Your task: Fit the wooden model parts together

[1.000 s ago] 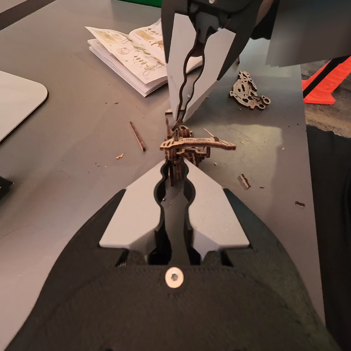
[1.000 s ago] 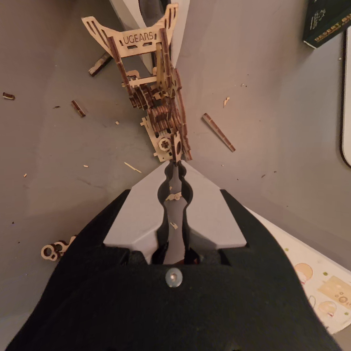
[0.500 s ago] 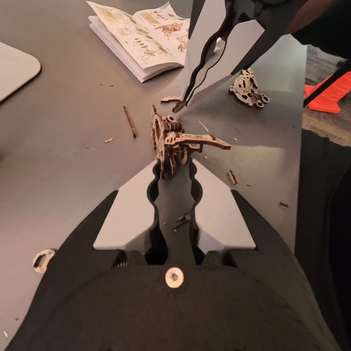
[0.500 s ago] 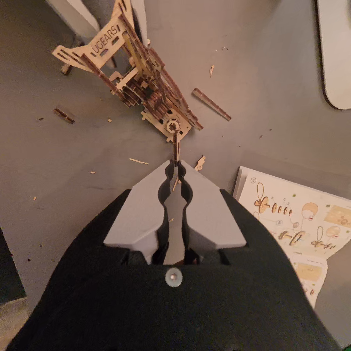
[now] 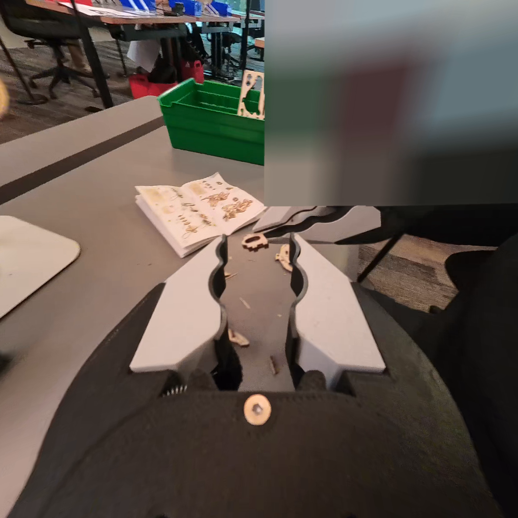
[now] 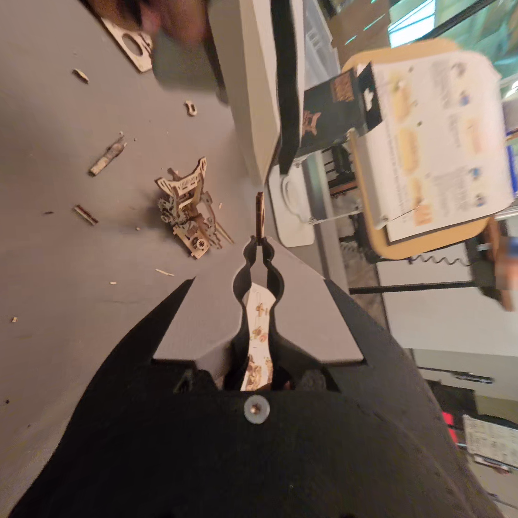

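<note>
Left gripper: jaws spread wide and empty, held low over the grey table. Right gripper: tips pinched on a small flat wooden piece, which stands edge-on beyond the fingertips. In the left wrist view the same gripper lies flat at the far right with the toothed piece at its tip. The partly built wooden model rests on the table, left of and apart from the held piece, with neither gripper touching it. Wood offcuts and splinters lie scattered around it. An open instruction booklet lies just beyond the left gripper, and a green bin stands farther back holding a wooden sheet. Motion blur makes the held piece's exact shape uncertain.
</note>
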Demonstrator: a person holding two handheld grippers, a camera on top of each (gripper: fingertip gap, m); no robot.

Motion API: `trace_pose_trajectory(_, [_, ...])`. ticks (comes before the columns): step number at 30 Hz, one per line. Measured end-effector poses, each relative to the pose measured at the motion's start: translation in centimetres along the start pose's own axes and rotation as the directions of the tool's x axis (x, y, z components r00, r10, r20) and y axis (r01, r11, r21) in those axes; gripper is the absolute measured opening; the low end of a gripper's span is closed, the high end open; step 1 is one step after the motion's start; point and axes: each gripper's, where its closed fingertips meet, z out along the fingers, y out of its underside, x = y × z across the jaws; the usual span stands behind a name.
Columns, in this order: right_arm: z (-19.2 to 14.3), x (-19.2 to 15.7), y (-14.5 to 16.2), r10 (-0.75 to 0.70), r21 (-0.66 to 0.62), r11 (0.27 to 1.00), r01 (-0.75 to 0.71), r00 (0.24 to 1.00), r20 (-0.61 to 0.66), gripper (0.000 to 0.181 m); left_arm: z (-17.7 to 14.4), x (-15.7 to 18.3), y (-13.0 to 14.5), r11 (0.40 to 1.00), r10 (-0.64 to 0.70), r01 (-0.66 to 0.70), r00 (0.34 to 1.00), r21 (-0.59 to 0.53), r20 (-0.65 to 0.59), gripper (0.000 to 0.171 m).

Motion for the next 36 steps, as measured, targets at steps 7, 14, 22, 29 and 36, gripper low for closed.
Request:
trace_pose_trajectory(7, [-2.3, 1.3, -2.0, -0.096, 0.024, 0.995, 0.099, 0.99, -0.099, 0.0, 0.6, 2.0, -0.8, 0.999, 0.003, -0.002, 0.999, 0.036, -0.037, 0.022])
trace_pose_trajectory(14, [-4.1, 1.1, -3.7, 0.084, 0.169, 0.981, -0.09, 0.995, 0.044, 0.017, -0.3, 3.5, -2.0, 0.994, 0.033, -0.018, 0.989, 0.103, -0.142, 0.022])
trace_pose_trajectory(22, [-6.2, 0.1, -4.6, 0.263, 0.179, 0.901, -0.396, 0.825, 0.501, 0.018, -0.8, 6.8, -2.6, 0.963, 0.268, -0.248, 0.908, 0.101, -0.322, 0.021])
trace_pose_trajectory(29, [-7.2, 0.7, -5.4, 0.281, 0.16, 0.893, -0.422, 0.797, 0.535, 0.012, -1.2, 7.5, -3.9, 0.937, 0.349, -0.319, 0.848, 0.141, -0.4, 0.021])
trace_pose_trajectory(36, [-6.4, 2.3, -3.4, 0.455, 0.046, 0.852, -0.521, 0.781, 0.427, 0.012, -0.8, 5.3, -4.8, 0.94, 0.341, -0.318, 0.853, 0.124, -0.395, 0.026])
